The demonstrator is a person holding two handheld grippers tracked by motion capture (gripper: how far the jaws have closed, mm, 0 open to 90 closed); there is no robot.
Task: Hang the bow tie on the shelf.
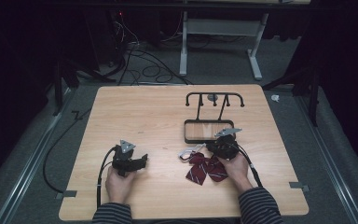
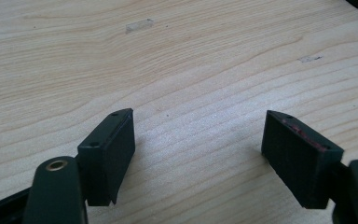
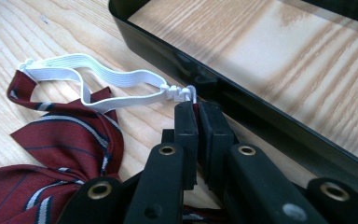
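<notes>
High view: a person at the near edge of the bench (image 1: 135, 102) holds two grippers. The bow tie (image 1: 205, 169), dark red with pale stripes, lies flat toward the near right part of the bench, just in front of the tray (image 1: 186, 133) that forms the base of a black hook stand (image 1: 214, 99) nearer the far edge. The right gripper (image 3: 198, 108) has its jaws brought together on the end of the white elastic strap (image 3: 98, 77), at the small plastic clasp, close against the tray's outer wall; gripping the strap rather than the cloth probably leaves the loop free to be lifted toward a hook. The left gripper (image 2: 198, 135) rests near the left near corner, jaws spread wide over bare wood with nothing between them, apparently kept clear until needed.
</notes>
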